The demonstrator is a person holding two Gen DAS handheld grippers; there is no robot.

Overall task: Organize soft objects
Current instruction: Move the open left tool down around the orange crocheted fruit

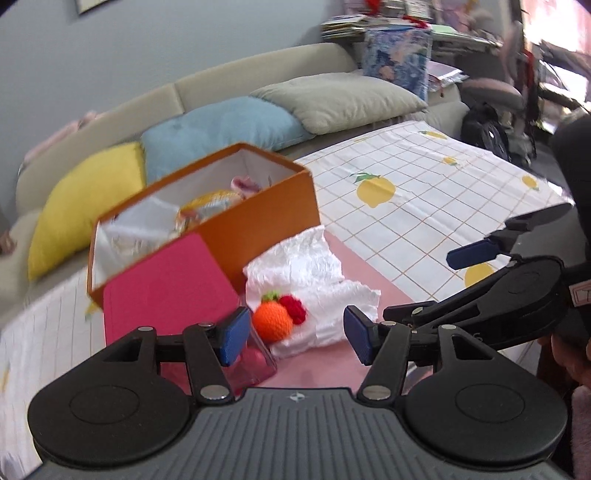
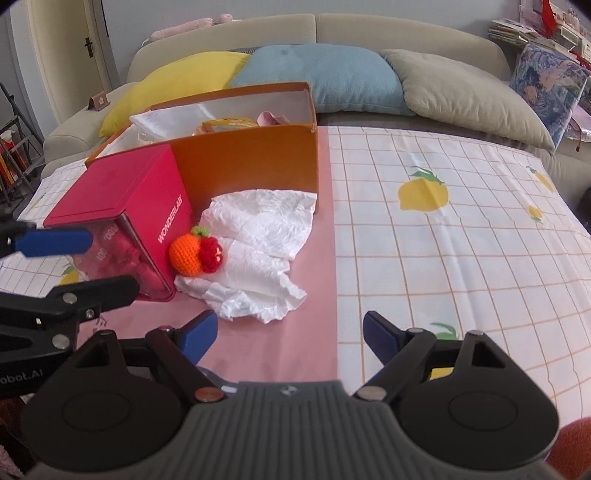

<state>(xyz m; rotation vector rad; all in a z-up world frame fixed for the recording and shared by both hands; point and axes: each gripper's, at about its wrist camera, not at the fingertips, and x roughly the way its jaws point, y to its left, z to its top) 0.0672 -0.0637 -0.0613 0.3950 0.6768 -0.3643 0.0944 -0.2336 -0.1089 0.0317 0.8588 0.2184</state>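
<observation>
A crocheted orange fruit with a red knitted flower [image 1: 275, 319] [image 2: 192, 253] lies on crumpled white paper [image 1: 317, 291] [image 2: 258, 251], against a pink box [image 1: 162, 291] [image 2: 122, 206]. Behind them stands an open orange box [image 1: 258, 214] [image 2: 251, 162] holding soft items. My left gripper [image 1: 295, 334] is open just short of the fruit, nothing between its blue pads. My right gripper [image 2: 290, 338] is open over the pink strip of cloth, short of the paper and empty. Each gripper shows at the edge of the other's view, the right gripper [image 1: 480, 251] and the left gripper [image 2: 55, 240].
The table wears a checked cloth with lemon prints [image 2: 443, 229] and a pink strip [image 2: 280, 325]. Behind it is a sofa with yellow [image 2: 173, 81], blue [image 2: 317, 74] and beige cushions [image 2: 461, 92]. Shelves with clutter [image 1: 388, 22] stand at the far right.
</observation>
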